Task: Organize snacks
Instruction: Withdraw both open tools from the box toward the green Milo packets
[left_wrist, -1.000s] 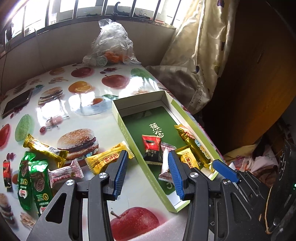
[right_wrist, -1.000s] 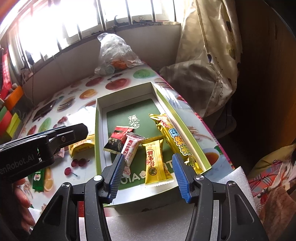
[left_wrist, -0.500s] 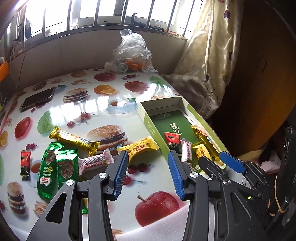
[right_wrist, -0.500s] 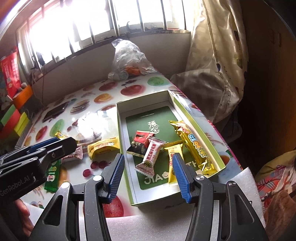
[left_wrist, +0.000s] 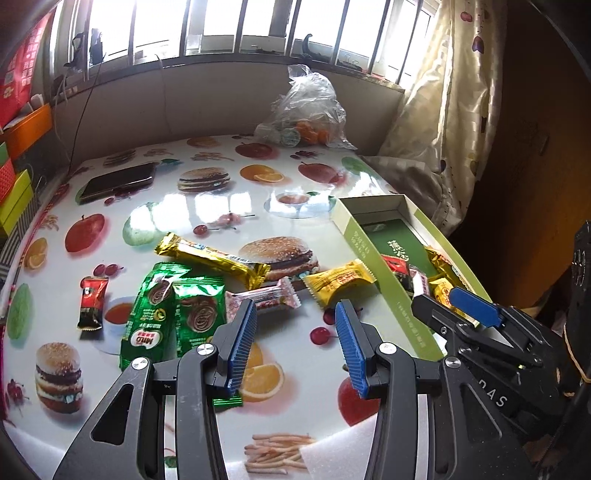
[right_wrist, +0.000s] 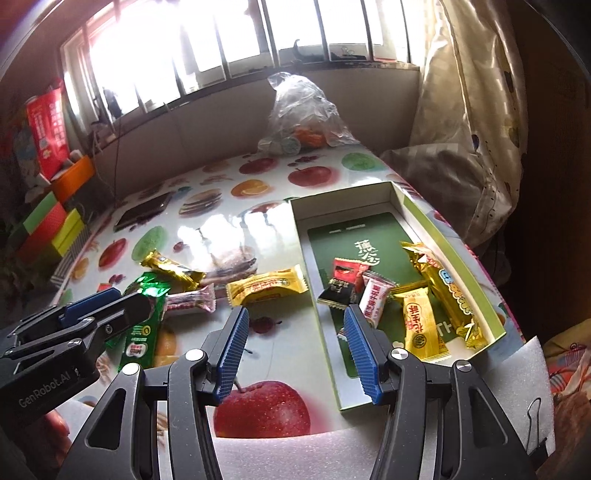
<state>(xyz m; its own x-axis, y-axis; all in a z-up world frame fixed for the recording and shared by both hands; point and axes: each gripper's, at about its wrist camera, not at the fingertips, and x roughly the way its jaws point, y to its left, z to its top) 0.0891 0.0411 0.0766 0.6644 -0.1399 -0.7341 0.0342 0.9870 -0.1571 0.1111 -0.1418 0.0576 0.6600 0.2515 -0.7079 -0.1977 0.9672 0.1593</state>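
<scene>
On the fruit-print counter (left_wrist: 207, 206), a small red packet (left_wrist: 90, 302) lies far left, then two green Milo packs (left_wrist: 173, 314), a gold bar (left_wrist: 210, 258), a pink candy (left_wrist: 264, 297) and a yellow snack (left_wrist: 338, 282). The left tongs (left_wrist: 291, 341) hang apart and empty above them. Right, the green box (right_wrist: 373, 236) holds five snacks; the right tongs (right_wrist: 295, 350) gape, empty, over its near left wall.

Two wrist fisheyes, both low over the near table edge, facing the window wall.

Left wrist view sits left of the green box (left_wrist: 373, 258), looking across loose snacks on the fruit-print tablecloth (left_wrist: 236, 206). Right wrist view sits nearer the box (right_wrist: 436, 236), looking down into it. Shared: box, yellow snack packet (left_wrist: 340, 280) (right_wrist: 266, 288), plastic bag (left_wrist: 306, 107) (right_wrist: 303, 110), phone (left_wrist: 118, 181) (right_wrist: 144, 212).
</scene>
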